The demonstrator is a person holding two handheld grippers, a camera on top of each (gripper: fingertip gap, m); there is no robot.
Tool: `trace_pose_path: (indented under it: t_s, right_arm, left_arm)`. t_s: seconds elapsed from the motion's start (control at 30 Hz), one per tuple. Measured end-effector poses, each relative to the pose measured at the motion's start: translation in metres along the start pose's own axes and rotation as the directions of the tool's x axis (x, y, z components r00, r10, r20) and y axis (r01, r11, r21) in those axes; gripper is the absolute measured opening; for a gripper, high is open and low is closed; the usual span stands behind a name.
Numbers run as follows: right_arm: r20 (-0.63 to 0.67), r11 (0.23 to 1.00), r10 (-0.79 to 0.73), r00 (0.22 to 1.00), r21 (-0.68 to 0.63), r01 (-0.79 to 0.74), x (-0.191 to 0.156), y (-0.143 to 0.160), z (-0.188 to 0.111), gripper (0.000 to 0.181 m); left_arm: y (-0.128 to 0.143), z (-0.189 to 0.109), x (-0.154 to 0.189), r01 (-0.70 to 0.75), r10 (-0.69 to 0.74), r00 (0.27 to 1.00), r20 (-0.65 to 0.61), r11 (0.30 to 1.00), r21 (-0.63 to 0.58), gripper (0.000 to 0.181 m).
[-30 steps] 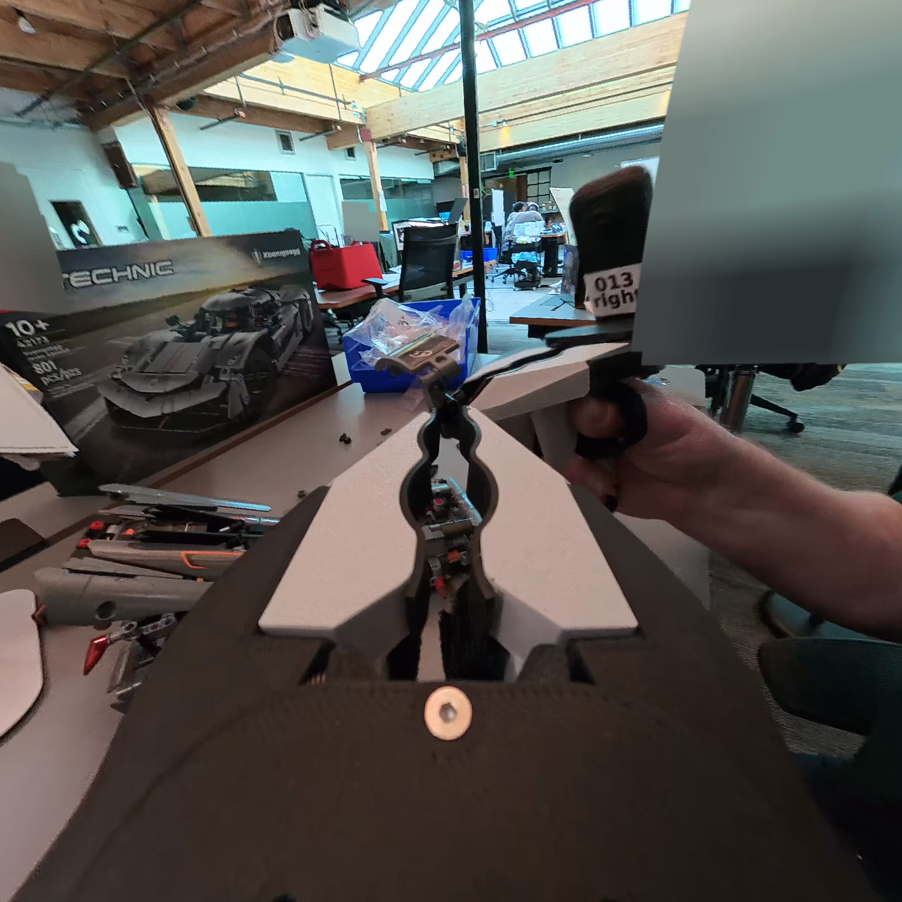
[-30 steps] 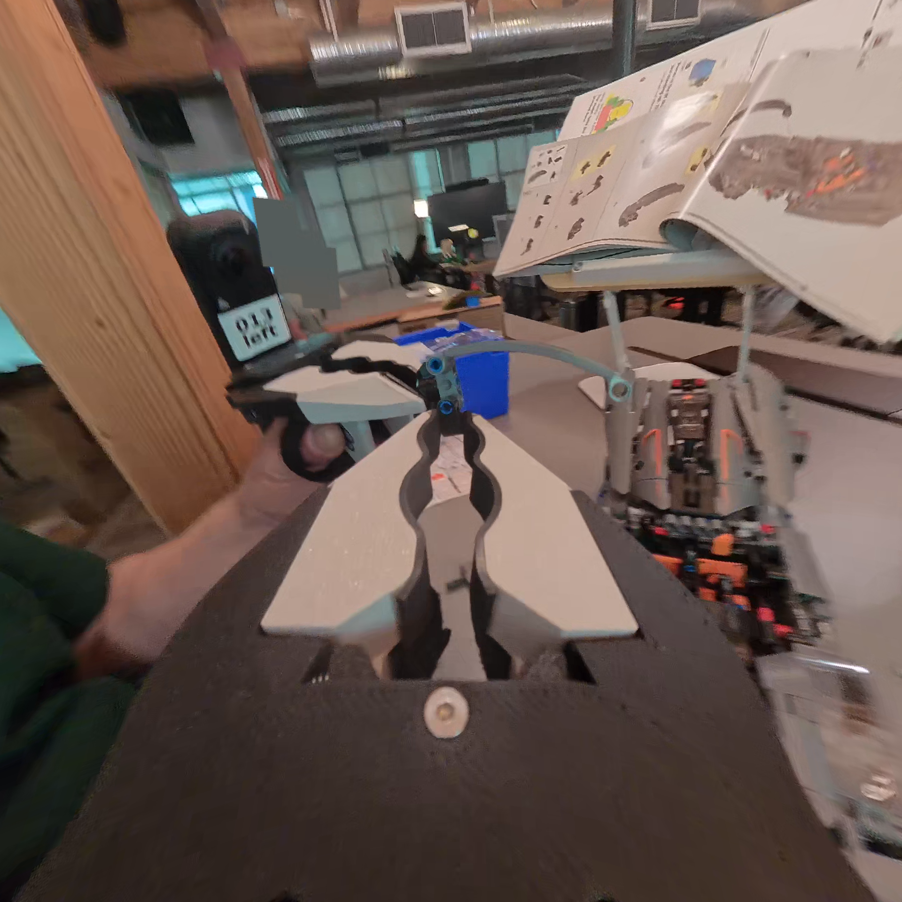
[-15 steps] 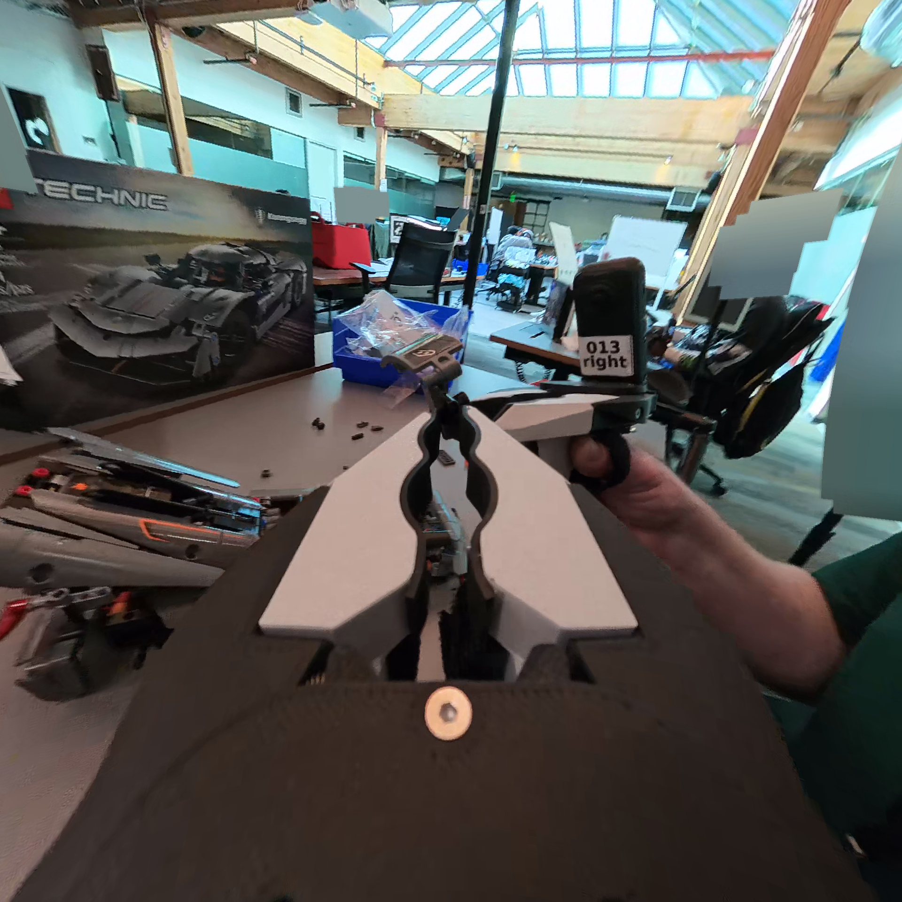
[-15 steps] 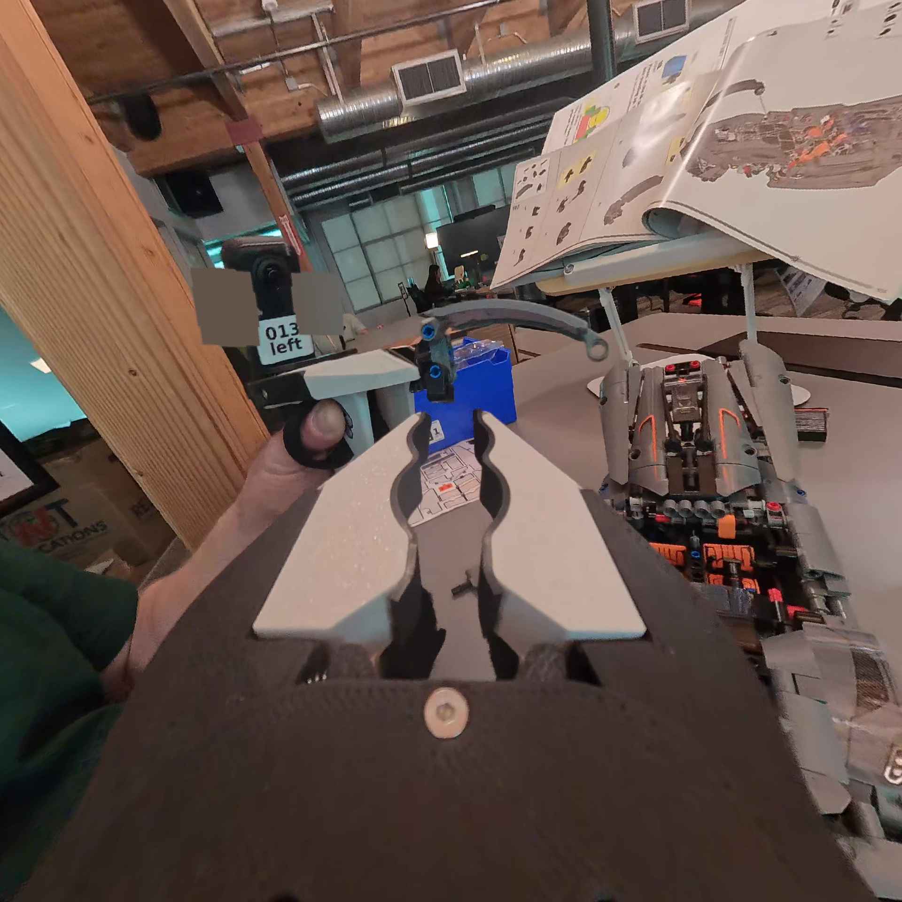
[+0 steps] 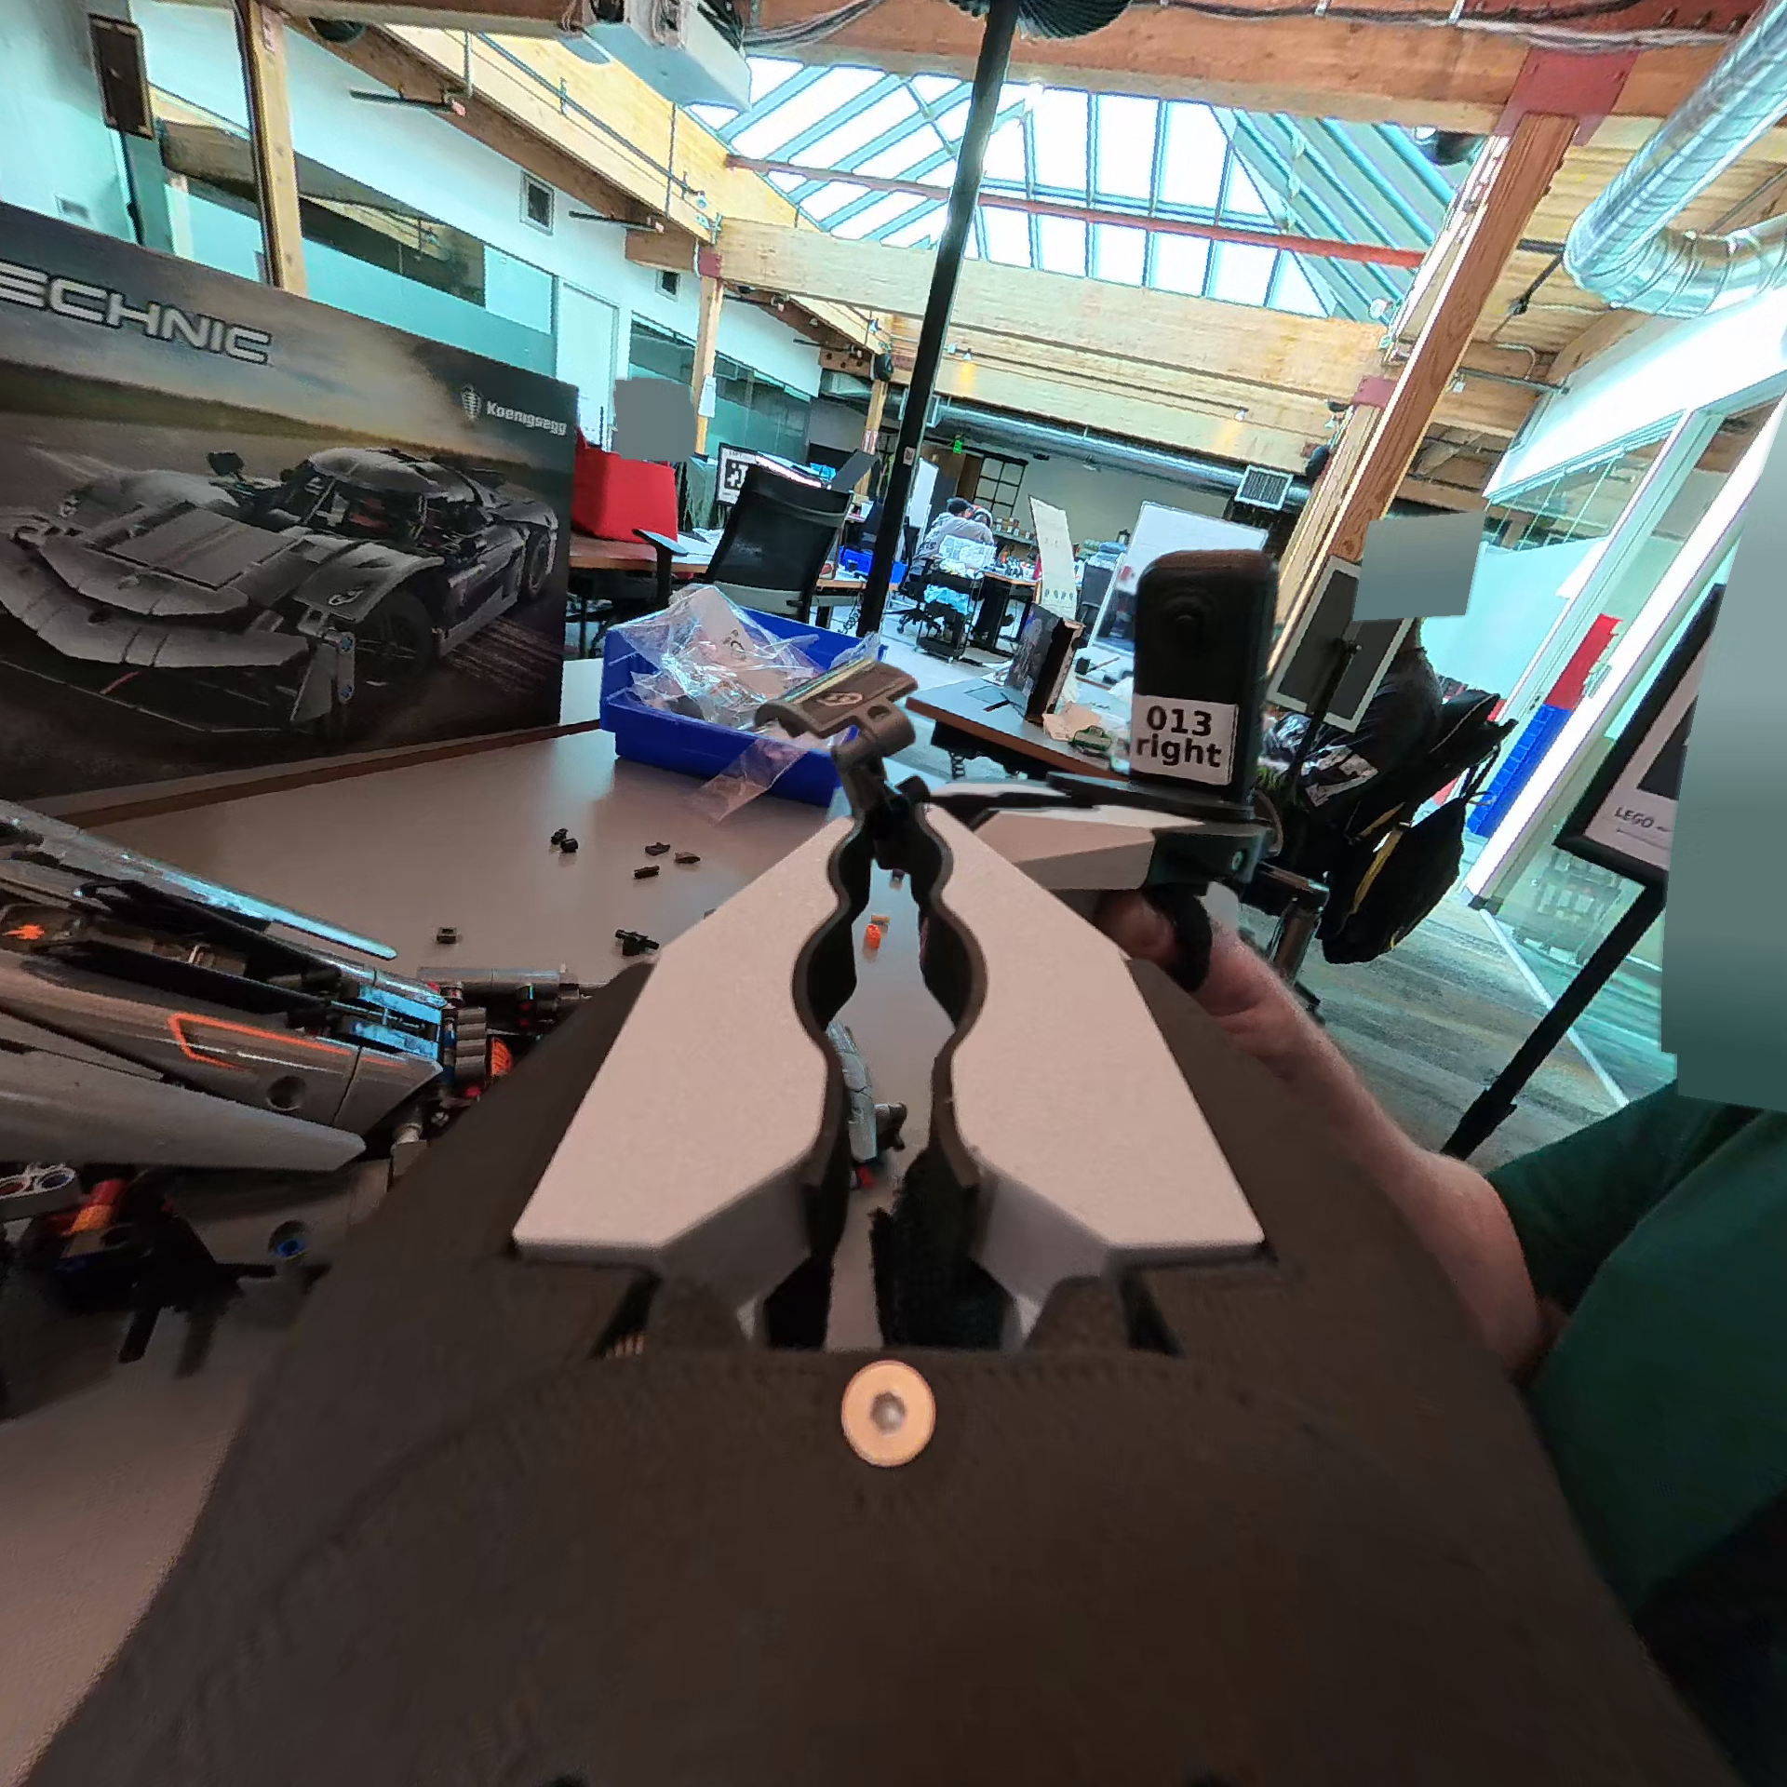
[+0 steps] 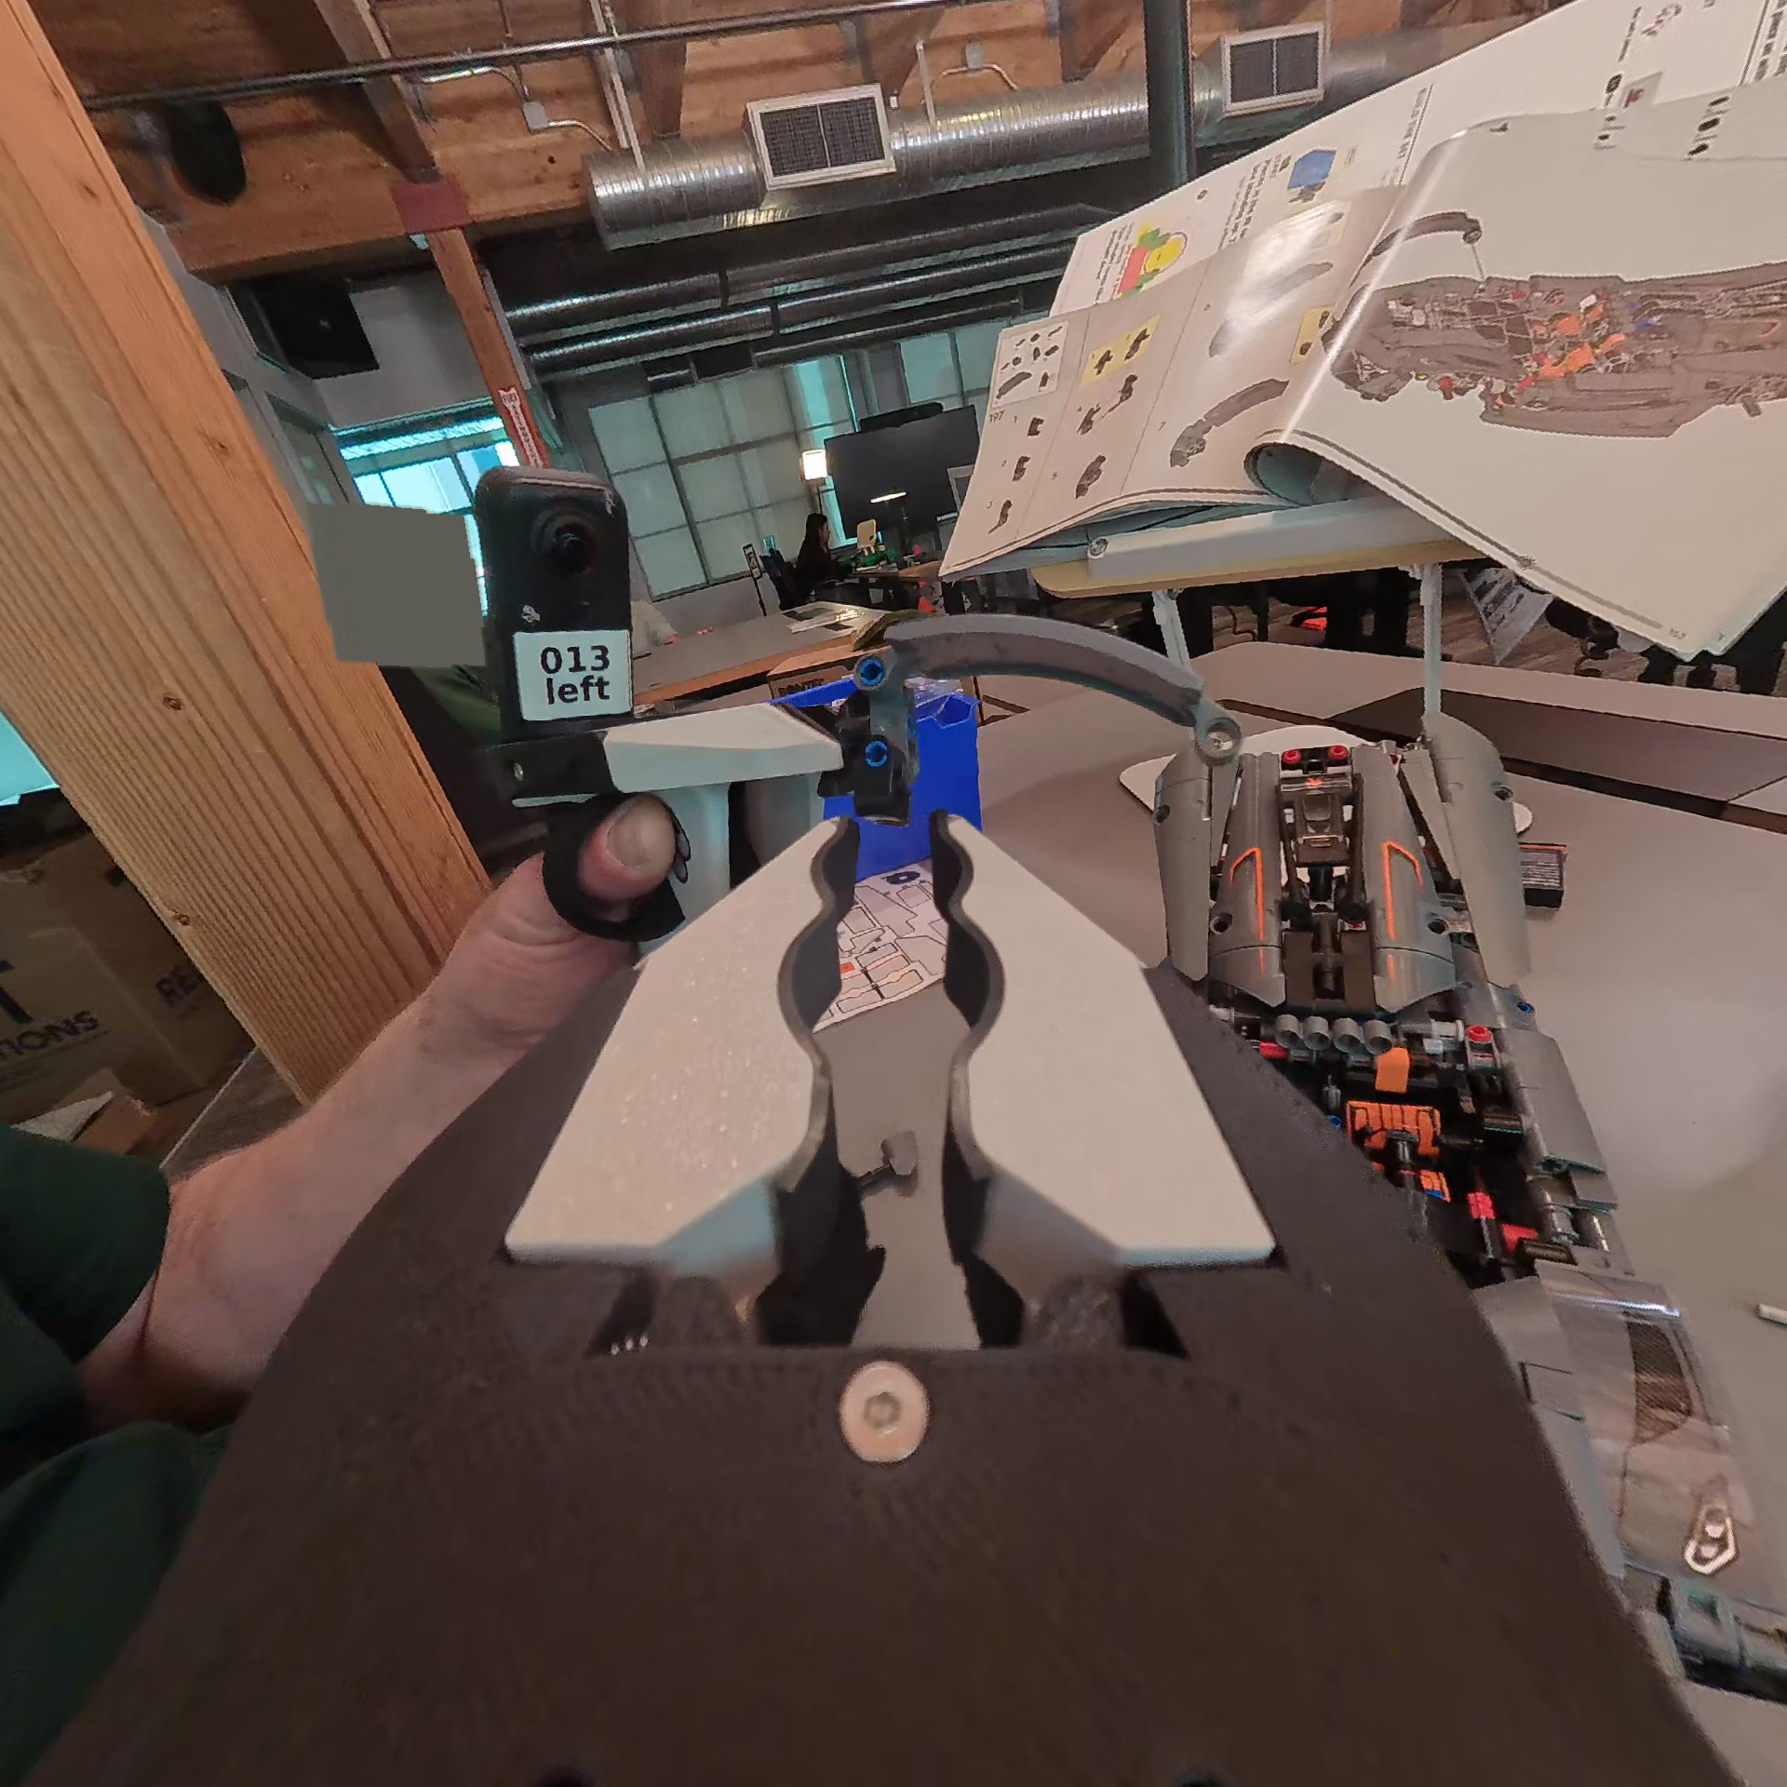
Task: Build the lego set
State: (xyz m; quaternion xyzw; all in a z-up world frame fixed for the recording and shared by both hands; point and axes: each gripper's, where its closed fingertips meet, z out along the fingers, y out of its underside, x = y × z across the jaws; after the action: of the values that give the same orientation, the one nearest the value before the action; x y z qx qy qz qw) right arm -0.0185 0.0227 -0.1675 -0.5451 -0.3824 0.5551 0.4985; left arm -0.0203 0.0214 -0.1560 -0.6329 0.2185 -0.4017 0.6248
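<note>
My left gripper (image 5: 888, 822) is shut on the black connector of a small sub-assembly. This is a curved grey arch (image 6: 1044, 653) with blue pins, held in the air above the table. In the left wrist view its grey top panel (image 5: 836, 701) sticks up above my fingertips. My right gripper (image 6: 888, 832) has its jaws narrowly apart, with its tips just under the connector's lower end. The left gripper (image 6: 832, 749) reaches that connector from the left. The half-built grey and orange car (image 6: 1334, 919) lies on the table to the right, and it also shows in the left wrist view (image 5: 193, 1044).
An open instruction booklet (image 6: 1450, 338) rests on a stand above the car. A blue bin (image 5: 696, 735) with clear bags and the set's box (image 5: 271, 541) stand at the back. Small loose pieces (image 5: 658, 856) lie on the table. A wooden post (image 6: 193, 580) stands at the left. The grippers are tip to tip, or close to it.
My right gripper let go of the sub-assembly and opened, then came back up under it with the jaws narrower. My left gripper kept hold of it and swung round over the table.
</note>
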Motion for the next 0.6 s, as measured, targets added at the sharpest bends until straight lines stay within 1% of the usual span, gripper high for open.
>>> trace_pose_path:
  t_s: [0.07, 0.17, 0.3, 0.37, 0.47, 0.6]
  right_arm:
    - [-0.008, 1.0, -0.006, 1.0, 0.01, 0.006, 0.001, -0.003, -0.005, 0.016]
    - [-0.028, 0.998, -0.057, 0.998, -0.01, 0.056, 0.001, -0.006, -0.011, 0.022]
    - [-0.036, 0.993, -0.116, 0.993, -0.031, 0.115, -0.002, -0.005, -0.008, 0.024]
    - [-0.04, 0.99, -0.139, 0.99, -0.037, 0.137, -0.002, -0.004, -0.005, 0.021]
    - [-0.056, 0.985, -0.171, 0.984, -0.033, 0.169, -0.001, -0.005, -0.005, 0.011]
    - [-0.059, 0.982, -0.186, 0.981, -0.037, 0.184, -0.001, -0.005, -0.006, 0.01]
  left_arm:
    - [-0.001, -0.001, -0.002, 0.026, -0.026, 1.0, -0.009, 1.0, 0.015, 0.005]
    - [-0.002, -0.002, -0.004, 0.062, -0.062, 0.998, -0.032, 0.998, 0.031, 0.005]
    - [0.001, 0.005, 0.002, 0.093, -0.091, 0.993, -0.074, 0.995, 0.03, 0.005]
    - [0.004, 0.008, 0.005, 0.104, -0.102, 0.991, -0.091, 0.994, 0.019, 0.005]
    - [0.005, 0.009, 0.007, 0.113, -0.112, 0.988, -0.104, 0.994, 0.01, 0.005]
    - [0.005, 0.009, 0.007, 0.135, -0.132, 0.984, -0.121, 0.991, 0.012, 0.005]
